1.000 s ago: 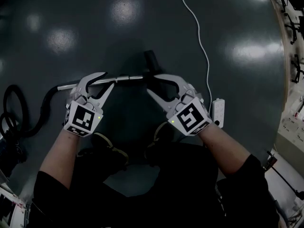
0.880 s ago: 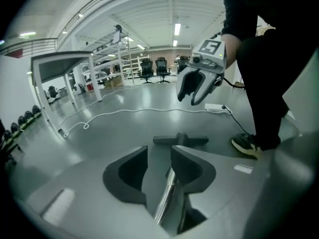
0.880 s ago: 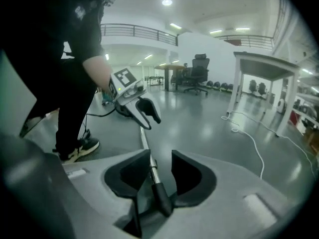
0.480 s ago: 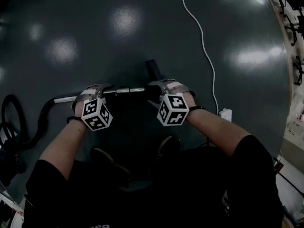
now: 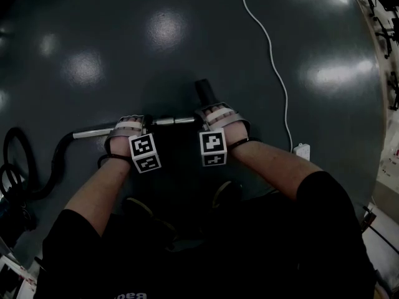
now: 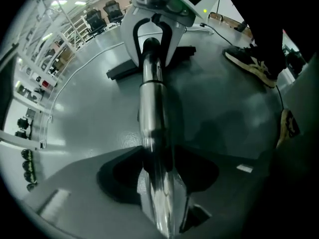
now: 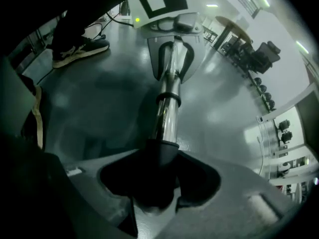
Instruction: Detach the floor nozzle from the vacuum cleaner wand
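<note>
The wand (image 6: 152, 113) lies on the floor (image 5: 187, 36). Your left gripper's (image 6: 158, 180) fingers, just closing, straddle its slick chrome without pressing. The right gripper's (image 7: 158, 183) fingers, just opened, straddle the black collar (image 7: 160, 158) where the floor nozzle (image 6: 124, 69) joins (rigid, probably better purchase; grip there).

The wand (image 6: 151, 113) is a polished metal tube, smooth and mirror-bright. The floor nozzle's collar (image 7: 160, 158) at its end looks like matt black plastic. The floor (image 5: 187, 36) is smooth, dark and glossy, throwing back the ceiling lights.
</note>
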Available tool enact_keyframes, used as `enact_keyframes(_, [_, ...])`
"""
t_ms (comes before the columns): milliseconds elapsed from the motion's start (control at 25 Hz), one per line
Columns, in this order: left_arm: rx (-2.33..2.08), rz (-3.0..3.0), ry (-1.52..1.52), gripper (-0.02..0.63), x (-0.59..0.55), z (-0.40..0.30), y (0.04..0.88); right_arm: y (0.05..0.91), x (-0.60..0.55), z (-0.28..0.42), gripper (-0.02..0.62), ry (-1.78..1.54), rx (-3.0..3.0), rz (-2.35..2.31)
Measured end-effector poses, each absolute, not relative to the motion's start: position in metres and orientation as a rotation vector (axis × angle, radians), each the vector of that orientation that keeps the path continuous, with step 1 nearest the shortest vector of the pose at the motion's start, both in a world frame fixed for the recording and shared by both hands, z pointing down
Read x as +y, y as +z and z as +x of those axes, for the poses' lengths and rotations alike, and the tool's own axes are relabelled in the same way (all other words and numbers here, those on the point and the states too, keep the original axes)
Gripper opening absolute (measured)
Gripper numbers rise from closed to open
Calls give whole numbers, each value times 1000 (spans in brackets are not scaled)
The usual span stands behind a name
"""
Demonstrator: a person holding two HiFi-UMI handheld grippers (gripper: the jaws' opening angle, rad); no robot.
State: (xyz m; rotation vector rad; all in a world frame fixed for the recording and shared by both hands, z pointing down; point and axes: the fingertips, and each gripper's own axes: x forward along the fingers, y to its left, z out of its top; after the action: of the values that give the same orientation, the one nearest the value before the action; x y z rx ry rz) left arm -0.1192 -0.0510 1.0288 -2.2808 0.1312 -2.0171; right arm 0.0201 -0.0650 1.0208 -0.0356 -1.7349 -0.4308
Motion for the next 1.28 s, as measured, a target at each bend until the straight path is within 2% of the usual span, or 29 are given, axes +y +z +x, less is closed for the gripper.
enact_keyframes(40, [132,-2267,-2026,184,-53,-120,1030,1022,-65,20,192,-399,-1743,-35])
enact_keyframes(360, [181,-2283,-2038,175,-58,-123,1012,989,-59,11,170,-17,-1853,-148])
enact_keyframes(600, [188,-2296,-2011,172,-55,-122,995,957,-43,16,169,565,-1781,-372])
enact_keyframes(720, [187,-2312,-2013,172,-52,-120,990,950,-41,17,169,677,-1743,-437])
enact_keyframes(1080, [177,-2427,-2003,172,-54,-126,981,950,-57,5,158,-9,-1834,-111])
enact_keyframes(1280, [221,-2447,-2013,172,-63,-130,978,958,-87,9,140,-524,-1745,93])
